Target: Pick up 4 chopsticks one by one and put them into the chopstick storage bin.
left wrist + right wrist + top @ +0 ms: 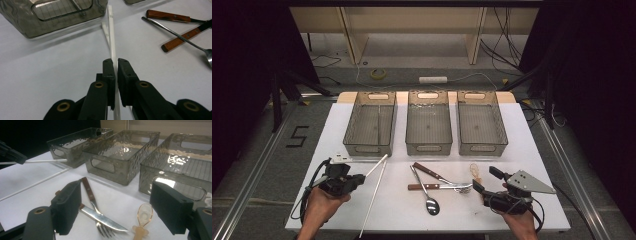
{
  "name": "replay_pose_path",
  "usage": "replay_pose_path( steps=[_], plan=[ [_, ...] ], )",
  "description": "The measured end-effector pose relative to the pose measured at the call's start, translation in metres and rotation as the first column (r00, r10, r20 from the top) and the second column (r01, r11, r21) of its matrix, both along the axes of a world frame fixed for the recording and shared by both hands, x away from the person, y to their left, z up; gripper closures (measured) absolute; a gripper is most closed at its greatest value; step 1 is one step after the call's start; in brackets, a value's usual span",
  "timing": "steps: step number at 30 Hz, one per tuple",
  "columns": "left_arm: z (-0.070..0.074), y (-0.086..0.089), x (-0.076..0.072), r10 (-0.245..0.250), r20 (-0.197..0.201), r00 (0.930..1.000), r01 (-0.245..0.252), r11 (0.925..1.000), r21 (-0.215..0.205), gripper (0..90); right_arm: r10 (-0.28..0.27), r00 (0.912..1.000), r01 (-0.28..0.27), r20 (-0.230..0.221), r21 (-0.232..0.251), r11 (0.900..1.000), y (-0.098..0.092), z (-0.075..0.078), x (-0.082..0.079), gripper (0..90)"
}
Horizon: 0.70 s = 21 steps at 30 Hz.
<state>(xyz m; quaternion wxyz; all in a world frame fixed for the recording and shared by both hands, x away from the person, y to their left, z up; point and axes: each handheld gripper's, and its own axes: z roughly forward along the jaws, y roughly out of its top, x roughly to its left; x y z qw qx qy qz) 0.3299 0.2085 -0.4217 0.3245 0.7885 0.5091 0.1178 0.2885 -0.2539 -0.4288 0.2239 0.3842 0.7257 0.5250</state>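
At the lower left of the high view, the left claw (360,178) is clamped on 1 white chopstick (112,47), which runs up toward the left bin (370,125). The 2nd chopstick (373,199) lies on the desk (522,150) just beside it. At the lower right, the right claw (486,181) stands wide open near the clear spoon (143,216), fork (96,207) and knife (102,218).

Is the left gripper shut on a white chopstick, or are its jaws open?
Shut: the left gripper clamps one white chopstick, which runs between its nearly touching jaws.
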Motion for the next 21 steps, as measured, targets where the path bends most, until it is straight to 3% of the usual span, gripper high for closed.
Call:
replay_pose_path(
  steps=[21],
  plan=[
    [0.019,-0.012,0.003,-0.051,0.047,0.9976,0.053,0.9979,-0.039,84.3,-0.004,1.0,0.004,-0.003,0.003,1.0,-0.001,-0.001,0.0,26.3]
  ],
)
